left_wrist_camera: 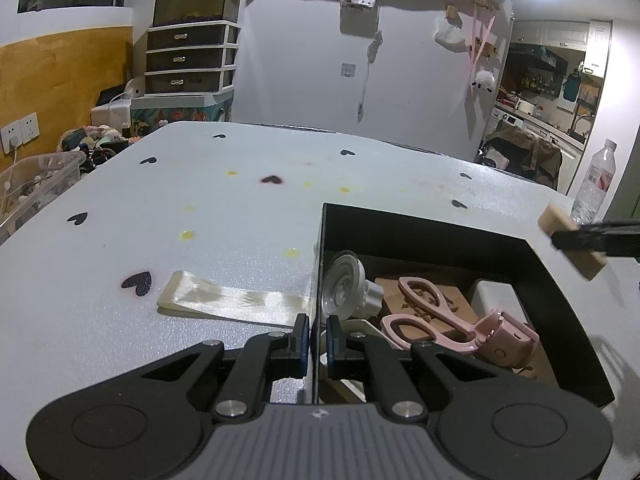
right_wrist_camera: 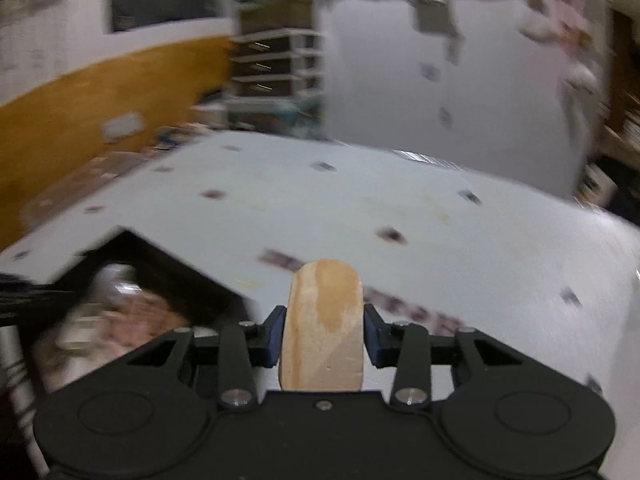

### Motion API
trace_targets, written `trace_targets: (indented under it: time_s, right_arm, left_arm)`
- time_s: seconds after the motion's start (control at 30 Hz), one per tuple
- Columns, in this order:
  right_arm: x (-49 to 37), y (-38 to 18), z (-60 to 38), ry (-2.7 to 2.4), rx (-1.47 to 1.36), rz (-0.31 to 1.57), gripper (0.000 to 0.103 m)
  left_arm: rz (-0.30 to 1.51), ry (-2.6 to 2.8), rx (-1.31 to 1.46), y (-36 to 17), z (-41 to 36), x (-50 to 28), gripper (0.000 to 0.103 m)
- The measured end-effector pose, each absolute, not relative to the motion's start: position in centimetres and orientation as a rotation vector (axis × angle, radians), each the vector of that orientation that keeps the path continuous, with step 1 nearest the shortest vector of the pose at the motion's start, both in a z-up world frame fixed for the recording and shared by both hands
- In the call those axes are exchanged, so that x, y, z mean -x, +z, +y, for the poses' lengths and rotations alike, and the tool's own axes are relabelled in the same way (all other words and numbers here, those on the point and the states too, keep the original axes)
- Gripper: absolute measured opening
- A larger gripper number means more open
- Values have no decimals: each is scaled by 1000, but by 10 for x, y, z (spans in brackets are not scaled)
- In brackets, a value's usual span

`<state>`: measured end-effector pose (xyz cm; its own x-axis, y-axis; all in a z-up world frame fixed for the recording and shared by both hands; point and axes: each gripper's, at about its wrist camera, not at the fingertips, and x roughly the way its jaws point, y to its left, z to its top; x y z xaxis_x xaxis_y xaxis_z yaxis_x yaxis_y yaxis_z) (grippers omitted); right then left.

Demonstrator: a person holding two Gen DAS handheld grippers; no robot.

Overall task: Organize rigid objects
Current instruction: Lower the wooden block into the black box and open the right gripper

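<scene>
Right gripper (right_wrist_camera: 324,334) clamps a rounded wooden block (right_wrist_camera: 322,328) between its blue pads, held up above the table, just off the box's right side; that view is smeared with blur. Left gripper (left_wrist_camera: 318,340) has its jaws narrowed to a slim gap straddling the near-left wall of the box, pinching it as far as I can tell. Biggest down now: the white table (left_wrist_camera: 240,208), dotted with black hearts. On it, the black box (left_wrist_camera: 520,252), open-topped. Beside its left wall, a cream ribbon strip (left_wrist_camera: 236,300) lies flat. Inside the box: pink scissors (left_wrist_camera: 424,312), a clear suction cup (left_wrist_camera: 344,288), and a pink gadget (left_wrist_camera: 508,340).
</scene>
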<state>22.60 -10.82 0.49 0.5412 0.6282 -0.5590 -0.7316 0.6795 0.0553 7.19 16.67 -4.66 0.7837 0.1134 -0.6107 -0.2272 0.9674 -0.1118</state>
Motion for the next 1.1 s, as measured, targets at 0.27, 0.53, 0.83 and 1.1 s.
trace_targets:
  time_s: [0.27, 0.53, 0.83, 1.1]
  right_arm:
    - [-175, 19, -62, 1188, 347, 611, 41]
    - [-159, -3, -40, 1329, 474, 745, 41]
    - [-165, -4, -46, 1295, 428, 821, 53]
    - [-171, 4, -55, 1259, 328, 849, 81]
  left_arm:
    - [635, 183, 181, -47, 167, -71, 8]
    - [619, 171, 182, -49, 168, -67, 8]
    - [616, 163, 183, -49, 170, -68, 9]
    - [617, 161, 184, -49, 169, -69, 10]
